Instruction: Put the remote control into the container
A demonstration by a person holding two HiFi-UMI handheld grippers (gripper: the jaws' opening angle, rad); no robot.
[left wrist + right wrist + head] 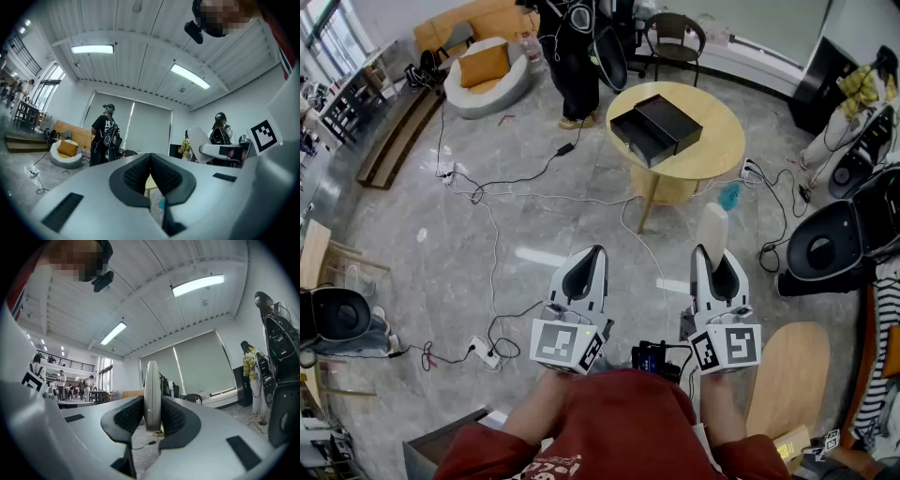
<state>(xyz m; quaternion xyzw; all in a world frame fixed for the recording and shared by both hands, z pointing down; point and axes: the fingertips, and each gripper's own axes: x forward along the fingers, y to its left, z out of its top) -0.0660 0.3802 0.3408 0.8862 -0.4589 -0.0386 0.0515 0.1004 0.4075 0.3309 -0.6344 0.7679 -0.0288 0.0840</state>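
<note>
A slim white remote control stands on end between the pads of my right gripper, which is shut on it. From the right gripper view the remote control rises edge-on out of the right gripper. My left gripper hangs beside it at the same height, shut and empty; in the left gripper view the left gripper shows its pads meeting. The container, a black open box with its lid beside it, lies on a round wooden table well ahead of both grippers.
Cables and a power strip trail over the marble floor. A person stands beyond the table. A black chair is at the right, a wooden stool near my right side, a white beanbag seat far left.
</note>
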